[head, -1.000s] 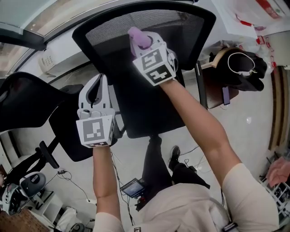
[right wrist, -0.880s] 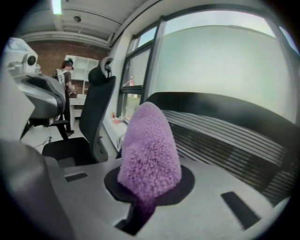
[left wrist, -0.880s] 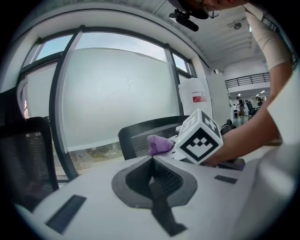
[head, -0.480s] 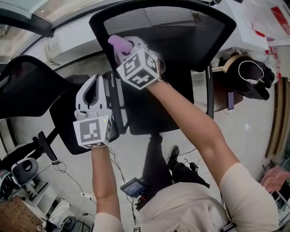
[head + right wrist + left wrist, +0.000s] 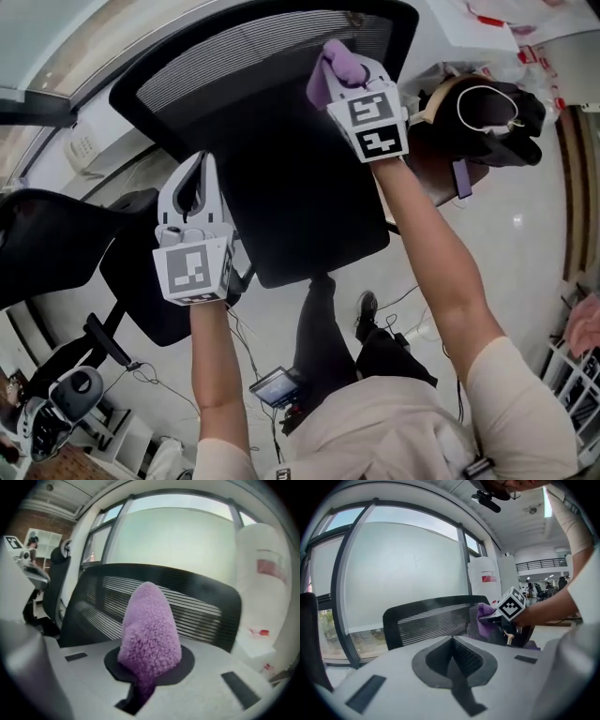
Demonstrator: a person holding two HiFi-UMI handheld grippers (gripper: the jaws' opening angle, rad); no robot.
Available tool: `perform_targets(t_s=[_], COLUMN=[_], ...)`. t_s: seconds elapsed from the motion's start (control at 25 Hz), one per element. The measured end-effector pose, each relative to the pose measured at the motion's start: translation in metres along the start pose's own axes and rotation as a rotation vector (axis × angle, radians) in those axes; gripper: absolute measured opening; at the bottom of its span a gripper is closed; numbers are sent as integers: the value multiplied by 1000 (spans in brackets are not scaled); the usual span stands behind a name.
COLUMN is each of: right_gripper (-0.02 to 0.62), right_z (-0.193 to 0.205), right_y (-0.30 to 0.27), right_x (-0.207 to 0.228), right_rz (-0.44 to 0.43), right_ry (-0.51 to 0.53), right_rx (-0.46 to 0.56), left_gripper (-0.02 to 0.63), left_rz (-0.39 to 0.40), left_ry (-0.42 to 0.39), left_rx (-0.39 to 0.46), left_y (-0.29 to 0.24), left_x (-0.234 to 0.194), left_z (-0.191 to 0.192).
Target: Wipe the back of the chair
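Head view, from the left: a second chair stands just beside the one I'm working on, and my left claw hangs at the near left edge of the chair back. In the left gripper view its jaws are drawn together with nothing between them. The back stands ahead of it, not touching, so that claw is idle.

Half a second ago the purple cloth was at the left end of the mesh band. Now it sits at the right end, close under the top rim. The right claw is clamped on the cloth, which stands up from its jaws as a fluffy cone in the right gripper view. I judge that one full pass along the upper mesh is done. The solid lower panel looks unwiped and should come next.

For room, the right edge of the back lies just beyond the cloth, so I would go no further that way. A dark bag hangs near that side, close enough to snag a wide swing. Downward and back to the left the panel is open, though my idle left claw stands at the far end of a leftward pass. Whether the cloth is pressing on the mesh I cannot tell.
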State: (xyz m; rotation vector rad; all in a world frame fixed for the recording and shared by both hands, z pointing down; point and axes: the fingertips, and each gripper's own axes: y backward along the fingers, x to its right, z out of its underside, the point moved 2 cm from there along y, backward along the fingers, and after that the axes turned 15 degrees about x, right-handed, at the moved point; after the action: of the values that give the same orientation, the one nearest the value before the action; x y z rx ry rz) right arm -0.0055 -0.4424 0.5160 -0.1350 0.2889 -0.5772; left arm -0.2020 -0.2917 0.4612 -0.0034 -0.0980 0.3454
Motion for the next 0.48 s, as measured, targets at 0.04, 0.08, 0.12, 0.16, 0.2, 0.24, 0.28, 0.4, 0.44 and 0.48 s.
perform_targets(t_s=[0.04, 0.08, 0.12, 0.16, 0.2, 0.24, 0.28, 0.4, 0.44, 0.48], right_gripper=[23, 23, 23, 18, 18, 18, 18, 18, 18, 18], right_z=[8, 14, 18, 19, 20, 20, 21, 20, 19, 19], right_y=[14, 26, 37, 43, 47, 48, 48, 48, 48, 47], right_x=[30, 53, 69, 77, 80, 80, 80, 82, 82, 82], right_rz=[66, 118, 148, 160, 163, 163, 163, 172, 177, 181], right_ry=[-11, -19, -25, -25, -22, -20, -24, -31, -28, -27], right_rx=[-6, -9, -10, -11, -12, -14, -17, -18, -13, -13], left_gripper=[6, 6, 6, 6, 6, 6, 6, 6, 6, 6], left_rz=[17, 33, 45, 55, 65, 80, 94, 92, 83, 72], left_ry=[3, 5, 7, 9, 9, 6, 2, -3, -4, -4], left_rx=[2, 2, -3, -15, -27, -30, -24, 8, 7, 1], left_y=[-7, -13, -19, -23, -26, -28, -30, -32, -31, -29], left_x=[9, 19, 28, 37, 44, 50, 55, 57, 54, 51], left_z=[0, -1, -1, -2, -3, -3, -4, -8, -9, -9])
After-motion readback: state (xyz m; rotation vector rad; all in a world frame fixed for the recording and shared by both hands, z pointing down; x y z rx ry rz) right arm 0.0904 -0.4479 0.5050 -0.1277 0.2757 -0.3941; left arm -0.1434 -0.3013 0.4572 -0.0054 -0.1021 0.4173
